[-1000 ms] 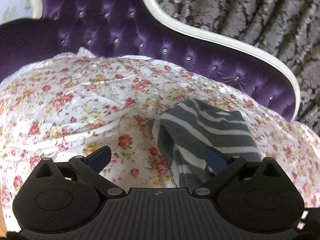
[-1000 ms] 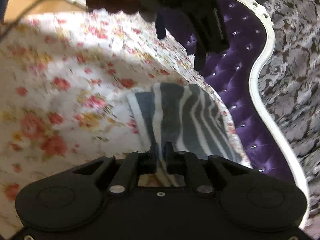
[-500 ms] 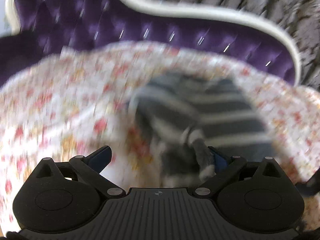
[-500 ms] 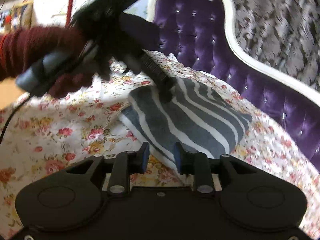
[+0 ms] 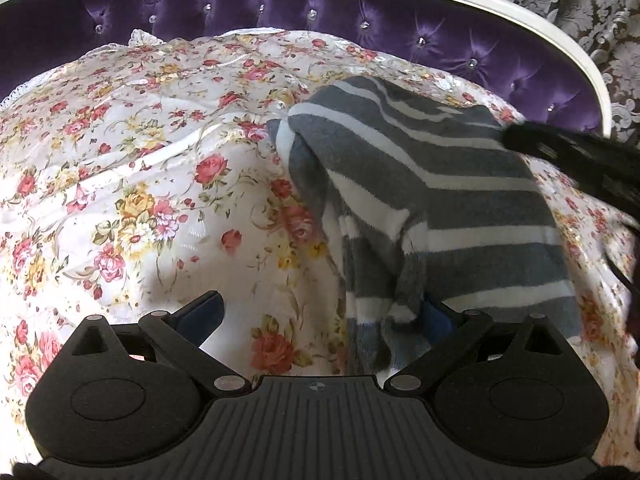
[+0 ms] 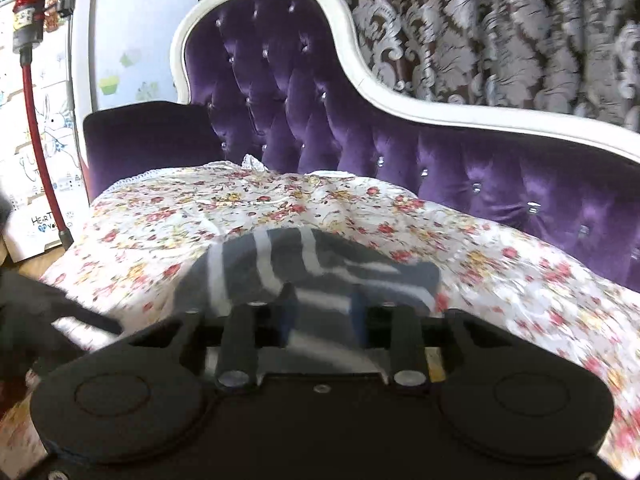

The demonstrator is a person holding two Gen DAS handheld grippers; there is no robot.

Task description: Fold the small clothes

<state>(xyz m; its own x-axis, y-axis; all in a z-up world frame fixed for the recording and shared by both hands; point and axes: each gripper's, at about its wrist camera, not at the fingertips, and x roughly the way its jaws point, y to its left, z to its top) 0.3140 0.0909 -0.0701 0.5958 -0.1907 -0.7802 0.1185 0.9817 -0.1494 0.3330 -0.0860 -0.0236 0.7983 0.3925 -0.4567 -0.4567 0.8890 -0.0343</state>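
A folded grey garment with white stripes (image 5: 440, 184) lies on the flowered sheet (image 5: 140, 140); it also shows in the right wrist view (image 6: 320, 276). My left gripper (image 5: 320, 312) is open, its right finger against the garment's near left corner, its left finger over bare sheet. My right gripper (image 6: 322, 312) is partly open, low over the garment's near edge, with cloth showing between the fingers but not pinched. The right gripper's body (image 5: 572, 152) shows at the garment's far right corner in the left wrist view.
A purple tufted sofa back (image 6: 320, 92) with a white frame rises behind the sheet. A patterned curtain (image 6: 500, 32) hangs behind it. A red pole (image 6: 38, 128) and a decorated wall stand at the left. The left gripper's body (image 6: 48, 312) is at the left edge.
My right gripper let go of the garment, opened and swung round low to its edge. My left gripper stayed open and moved closer to the garment's near corner.
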